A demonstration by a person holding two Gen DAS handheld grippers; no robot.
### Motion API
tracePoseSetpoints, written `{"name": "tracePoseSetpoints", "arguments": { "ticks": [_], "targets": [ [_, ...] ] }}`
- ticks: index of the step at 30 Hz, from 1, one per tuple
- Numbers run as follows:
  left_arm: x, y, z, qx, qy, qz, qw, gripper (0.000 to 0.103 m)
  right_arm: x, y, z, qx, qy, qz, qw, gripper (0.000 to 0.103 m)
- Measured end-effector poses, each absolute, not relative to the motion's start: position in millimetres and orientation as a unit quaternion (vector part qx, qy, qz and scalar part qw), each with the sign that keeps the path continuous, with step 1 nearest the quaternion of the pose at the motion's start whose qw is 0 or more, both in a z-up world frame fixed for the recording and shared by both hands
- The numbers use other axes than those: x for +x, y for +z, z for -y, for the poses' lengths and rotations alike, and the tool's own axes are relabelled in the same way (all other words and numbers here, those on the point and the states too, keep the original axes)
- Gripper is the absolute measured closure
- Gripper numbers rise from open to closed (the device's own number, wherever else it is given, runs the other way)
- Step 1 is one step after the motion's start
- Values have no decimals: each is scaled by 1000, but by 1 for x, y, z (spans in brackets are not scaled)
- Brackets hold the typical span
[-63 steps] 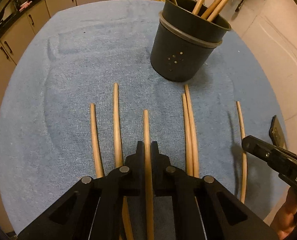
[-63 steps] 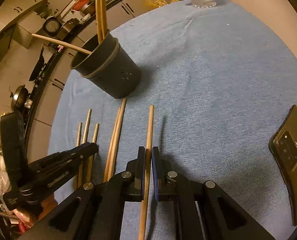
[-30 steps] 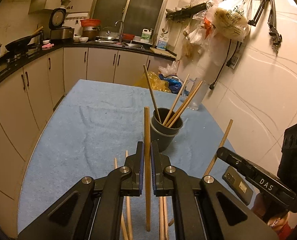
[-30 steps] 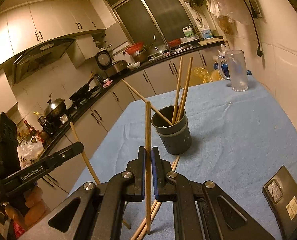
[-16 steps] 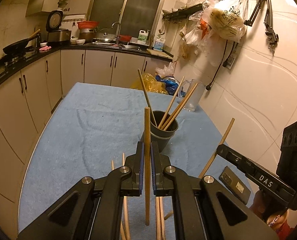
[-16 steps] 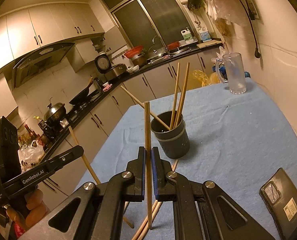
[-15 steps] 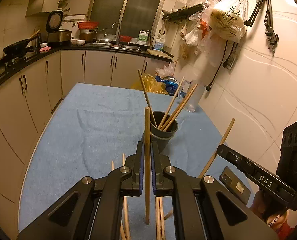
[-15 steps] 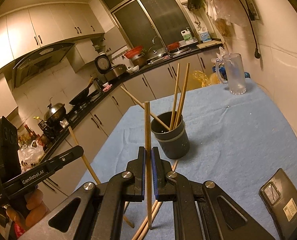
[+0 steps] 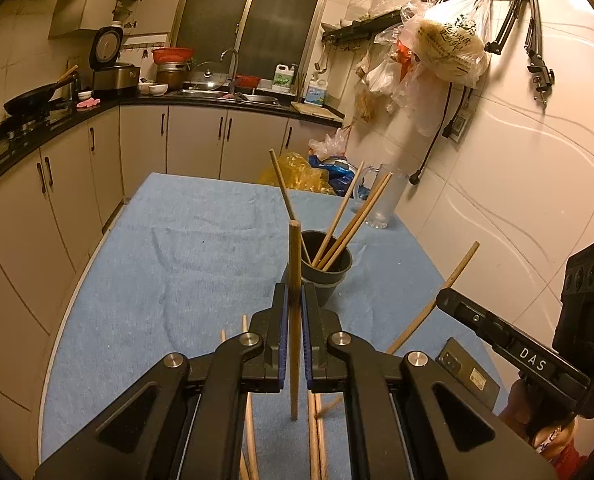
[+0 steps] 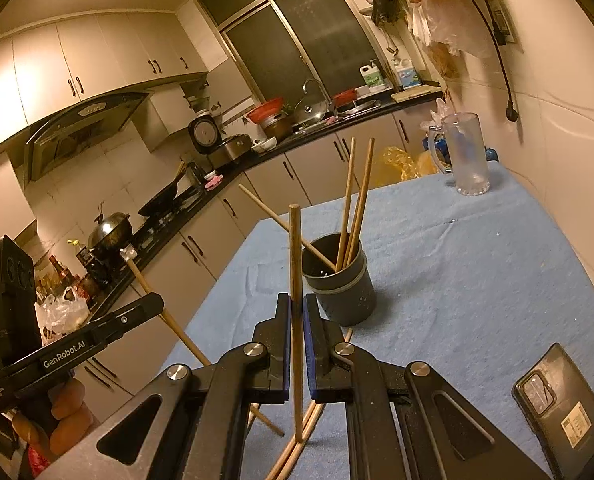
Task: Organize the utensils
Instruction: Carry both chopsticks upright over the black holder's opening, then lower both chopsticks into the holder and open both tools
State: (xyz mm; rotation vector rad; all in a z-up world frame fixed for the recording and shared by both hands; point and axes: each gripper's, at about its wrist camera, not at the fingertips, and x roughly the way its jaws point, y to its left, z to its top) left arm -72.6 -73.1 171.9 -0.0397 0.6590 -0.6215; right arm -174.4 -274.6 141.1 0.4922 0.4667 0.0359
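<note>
Holding one chopstick (image 9: pixel 294 320) upright in my clenched left gripper (image 9: pixel 294 336) and another (image 10: pixel 296 320) in my right gripper (image 10: pixel 296 340), I hover short of the cup (image 10: pixel 343 292). Four chopsticks stand inside it; several lie before it.

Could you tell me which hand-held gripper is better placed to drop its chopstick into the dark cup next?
Probably the right hand-held gripper: in its own view the cup looks larger and closer, just beyond its chopstick. The left hand-held gripper, shut on its own chopstick, seems farther back.
</note>
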Motion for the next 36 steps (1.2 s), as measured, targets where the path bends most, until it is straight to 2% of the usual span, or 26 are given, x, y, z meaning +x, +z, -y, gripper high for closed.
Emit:
{"name": "tracePoseSetpoints", "arguments": {
  "ticks": [26,36],
  "targets": [
    [-63,201,90,-6,-308,-302,902,97,-175,172,299,245,2,-195,950,96],
    [-51,237,99,-10,-315,-278,908,97,-167,198,309,245,-7,-174,954,96]
  ]
}}
